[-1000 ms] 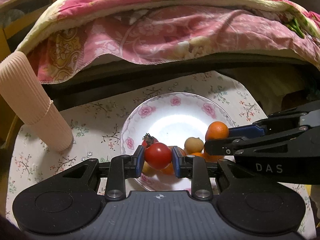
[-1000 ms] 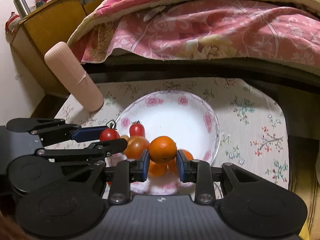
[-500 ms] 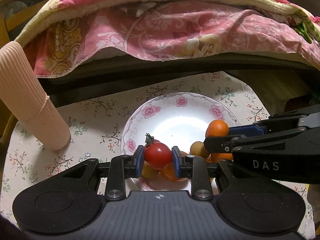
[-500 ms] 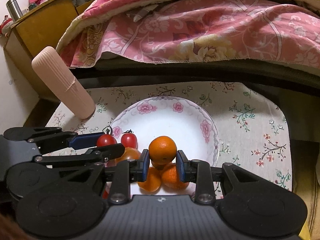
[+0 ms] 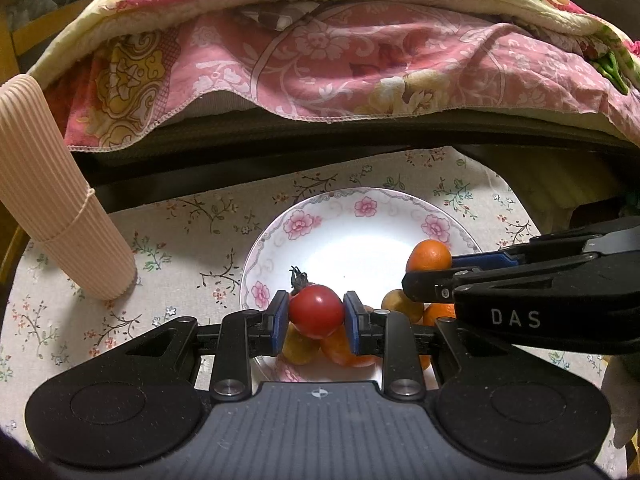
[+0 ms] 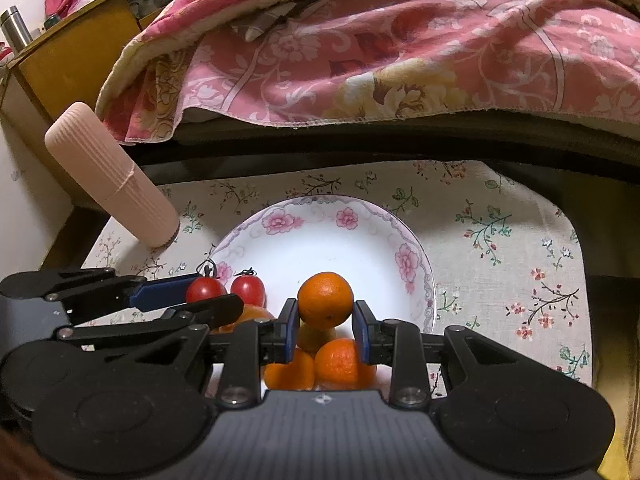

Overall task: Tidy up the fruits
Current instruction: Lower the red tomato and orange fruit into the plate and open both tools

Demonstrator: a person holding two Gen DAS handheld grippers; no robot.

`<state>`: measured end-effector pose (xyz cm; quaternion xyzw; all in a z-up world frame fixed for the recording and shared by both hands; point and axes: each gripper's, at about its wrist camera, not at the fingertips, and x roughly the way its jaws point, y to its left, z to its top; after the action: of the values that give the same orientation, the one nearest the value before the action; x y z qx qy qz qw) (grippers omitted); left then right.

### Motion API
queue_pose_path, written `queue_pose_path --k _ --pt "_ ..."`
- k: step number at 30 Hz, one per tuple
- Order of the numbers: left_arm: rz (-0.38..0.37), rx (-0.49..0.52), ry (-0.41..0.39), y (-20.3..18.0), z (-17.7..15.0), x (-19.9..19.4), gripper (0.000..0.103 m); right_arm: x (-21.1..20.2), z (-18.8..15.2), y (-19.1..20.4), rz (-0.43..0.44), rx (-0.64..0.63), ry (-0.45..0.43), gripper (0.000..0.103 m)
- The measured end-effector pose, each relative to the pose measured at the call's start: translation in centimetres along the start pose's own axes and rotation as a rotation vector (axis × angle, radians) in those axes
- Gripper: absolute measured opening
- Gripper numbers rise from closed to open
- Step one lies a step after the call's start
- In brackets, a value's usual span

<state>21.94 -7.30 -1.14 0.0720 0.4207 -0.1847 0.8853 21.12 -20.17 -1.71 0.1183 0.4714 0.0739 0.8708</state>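
Glossy porcelain plate [image 5: 460, 236] on matt printed cloth [image 5: 180, 232]; smooth shiny tomato [image 5: 316, 311], dimpled orange [image 6: 325, 300], ribbed paper roll [image 5: 52, 200]

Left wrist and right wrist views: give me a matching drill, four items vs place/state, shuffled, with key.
Column 1:
1. red tomato
2. orange
3. ribbed beige roll
4. floral plate

Column 2:
A. stands on the tablecloth left of the plate
B. clamped in the right gripper
C. holds a pile of small fruit at its near edge
D. clamped in the left gripper

Pairs: 1-D, 2-B, 3-A, 4-C
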Motion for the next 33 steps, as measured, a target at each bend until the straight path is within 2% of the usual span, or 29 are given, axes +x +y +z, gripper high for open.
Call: queue_pose_path --k 33 --pt "0.016 0.001 -0.023 0.25 -0.28 -0.69 0.051 -0.27 -0.06 -0.33 -0.015 0.020 -0.015 0.032"
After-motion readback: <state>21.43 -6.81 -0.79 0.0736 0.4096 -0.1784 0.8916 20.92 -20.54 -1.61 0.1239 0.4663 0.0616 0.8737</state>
